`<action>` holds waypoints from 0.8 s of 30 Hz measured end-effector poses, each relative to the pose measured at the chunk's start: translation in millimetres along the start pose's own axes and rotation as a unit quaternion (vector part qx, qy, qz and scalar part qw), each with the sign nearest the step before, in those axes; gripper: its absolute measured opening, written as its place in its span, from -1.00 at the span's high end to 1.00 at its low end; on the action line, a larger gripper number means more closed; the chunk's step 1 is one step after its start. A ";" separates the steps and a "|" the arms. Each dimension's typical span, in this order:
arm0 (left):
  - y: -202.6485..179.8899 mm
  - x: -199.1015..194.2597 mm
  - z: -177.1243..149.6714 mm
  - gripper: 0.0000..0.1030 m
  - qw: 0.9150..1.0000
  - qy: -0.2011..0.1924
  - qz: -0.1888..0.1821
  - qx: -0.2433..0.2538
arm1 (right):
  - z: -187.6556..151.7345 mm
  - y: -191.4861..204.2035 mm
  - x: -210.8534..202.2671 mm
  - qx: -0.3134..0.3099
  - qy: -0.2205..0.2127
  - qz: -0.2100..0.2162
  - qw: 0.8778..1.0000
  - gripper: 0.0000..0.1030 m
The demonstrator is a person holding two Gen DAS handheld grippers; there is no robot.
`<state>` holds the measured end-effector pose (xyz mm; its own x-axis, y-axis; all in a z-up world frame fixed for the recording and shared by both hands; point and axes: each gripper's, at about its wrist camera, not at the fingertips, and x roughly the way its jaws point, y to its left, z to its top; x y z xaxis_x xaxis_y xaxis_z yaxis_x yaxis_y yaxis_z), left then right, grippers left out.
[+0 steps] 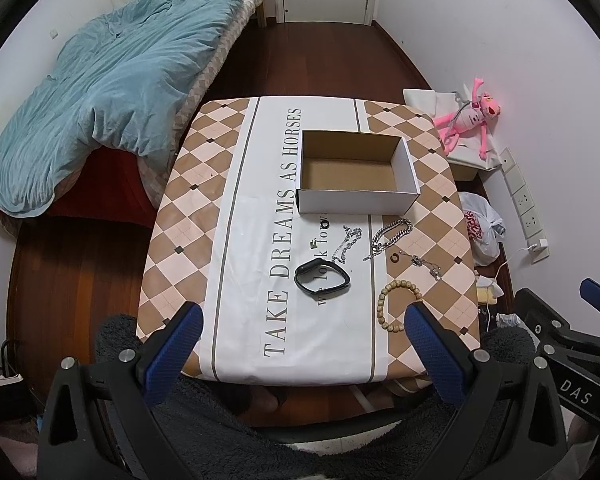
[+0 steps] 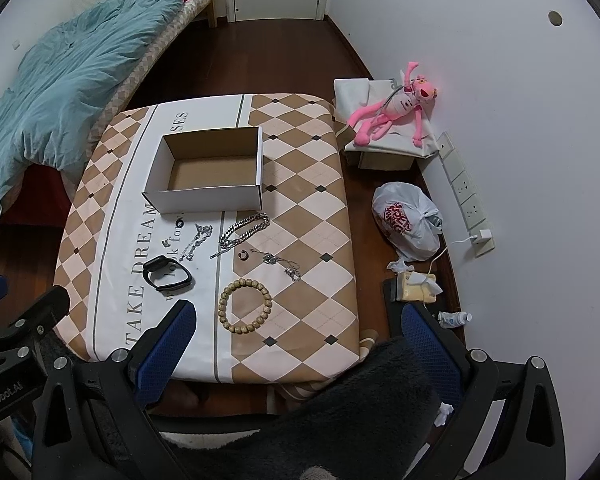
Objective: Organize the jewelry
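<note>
An open, empty white cardboard box (image 1: 356,172) (image 2: 208,170) stands on a checked tablecloth (image 1: 188,216) (image 2: 308,208). In front of it lie a black smart band (image 1: 322,276) (image 2: 167,273), a wooden bead bracelet (image 1: 384,306) (image 2: 245,306), a thick silver chain (image 1: 392,234) (image 2: 244,229), a thin silver chain (image 1: 346,246) (image 2: 196,242), a small brown ring (image 1: 395,258) (image 2: 243,255) and a pendant chain (image 1: 426,265) (image 2: 280,263). My left gripper (image 1: 304,320) is open and empty above the table's near edge. My right gripper (image 2: 296,320) is open and empty, just behind the bead bracelet.
A bed with a blue quilt (image 1: 100,92) stands to the left. A pink plush toy (image 2: 392,114) lies on a box at the right, with a plastic bag (image 2: 408,220), tissues and a power strip (image 2: 466,196) on the floor by the wall.
</note>
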<state>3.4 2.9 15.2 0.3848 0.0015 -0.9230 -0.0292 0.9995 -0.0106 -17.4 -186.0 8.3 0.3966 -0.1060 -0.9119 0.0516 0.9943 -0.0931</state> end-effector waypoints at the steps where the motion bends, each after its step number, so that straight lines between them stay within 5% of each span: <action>1: -0.1 -0.1 0.0 -1.00 1.000 0.000 0.000 0.000 | -0.3 -0.6 0.7 0.000 0.000 0.000 1.000 -1.00; 24: -0.2 -7.1 4.6 -1.00 1.000 -0.005 0.000 -0.001 | 3.6 -1.5 -3.0 0.000 -0.003 0.000 1.000 -1.00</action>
<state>4.9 2.8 23.6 0.3941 0.0011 -0.9191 -0.0303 0.9995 -0.0117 -15.3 -187.1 12.6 0.4016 -0.1050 -0.9098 0.0510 0.9944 -0.0923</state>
